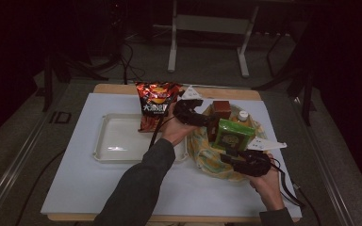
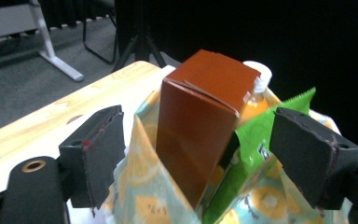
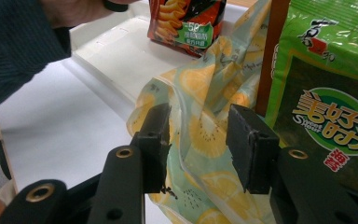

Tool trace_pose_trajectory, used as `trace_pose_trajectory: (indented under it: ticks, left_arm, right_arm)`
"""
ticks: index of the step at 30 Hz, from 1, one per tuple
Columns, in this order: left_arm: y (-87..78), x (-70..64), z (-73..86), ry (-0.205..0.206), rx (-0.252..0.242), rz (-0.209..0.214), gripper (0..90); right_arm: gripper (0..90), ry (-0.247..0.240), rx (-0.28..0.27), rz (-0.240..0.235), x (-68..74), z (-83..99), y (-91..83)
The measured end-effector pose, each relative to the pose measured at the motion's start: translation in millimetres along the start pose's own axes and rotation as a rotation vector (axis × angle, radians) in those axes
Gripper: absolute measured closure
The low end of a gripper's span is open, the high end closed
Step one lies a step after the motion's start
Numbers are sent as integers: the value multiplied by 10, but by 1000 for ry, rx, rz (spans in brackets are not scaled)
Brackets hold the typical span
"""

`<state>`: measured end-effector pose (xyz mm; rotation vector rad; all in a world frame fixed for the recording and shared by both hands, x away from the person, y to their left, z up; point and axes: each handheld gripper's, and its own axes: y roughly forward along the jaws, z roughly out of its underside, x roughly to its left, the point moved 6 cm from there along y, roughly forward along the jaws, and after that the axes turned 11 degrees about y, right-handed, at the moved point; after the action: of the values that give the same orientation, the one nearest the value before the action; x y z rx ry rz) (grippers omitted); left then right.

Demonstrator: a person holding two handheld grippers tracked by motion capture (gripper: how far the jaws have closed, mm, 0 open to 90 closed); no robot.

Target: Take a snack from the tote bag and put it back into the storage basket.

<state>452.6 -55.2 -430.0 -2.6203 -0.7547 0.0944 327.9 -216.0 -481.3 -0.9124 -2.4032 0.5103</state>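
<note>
Left gripper (image 2: pixel 196 154) held with flat black foam-faced jaws spread wide, either side of brown carton (image 2: pixel 200 126), clear of both faces; nothing clamped. Carton: rectangular, glossy card, folded gable top, standing upright in the bag. Just behind it, bottle (image 2: pixel 257 91) with white cap and orange contents. At its right, green packet (image 2: pixel 261 135), crinkled foil, serrated top edge.

Right gripper (image 3: pixel 198 144) set with jaws part open, thin soft wall of bag (image 3: pixel 200 135) between the pads; contact with the film could not be told, gap visible on both sides. Bag: limp translucent plastic, printed with yellow citrus slices on pale teal, mouth open, slumped around its contents. Green packet seen flat-on in right gripper view, printed label, leaning at bag's near side.

Left of bag: shallow white tray (image 1: pixel 118 141), rounded rectangular, smooth plastic. Red crisp bag (image 1: pixel 156 103), shiny crumpled foil, propped upright on tray's far right corner. All on white sheet (image 1: pixel 75 179) over wooden table (image 1: pixel 118 88).
</note>
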Motion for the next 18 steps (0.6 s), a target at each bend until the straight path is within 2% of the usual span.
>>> trace_pose_trajectory:
  ticks: [4,6,10,15,18]
  left_arm:
    - [130,6,-43,6,12,16,154]
    - [185,-7,-65,-5,7,39,164]
    - [314,-9,-97,-21,1,50,164]
    - [438,-32,-119,0,21,46,168]
    - [477,-70,-90,11,37,71,212]
  right_arm:
    - [594,7,-10,-7,-5,-18,-35]
    - [593,12,-16,-11,-6,-27,-54]
    - [593,17,-21,-15,-17,-38,-72]
    - [592,22,-24,-18,-31,-47,-105]
    - [592,27,-25,-18,-48,-50,-119]
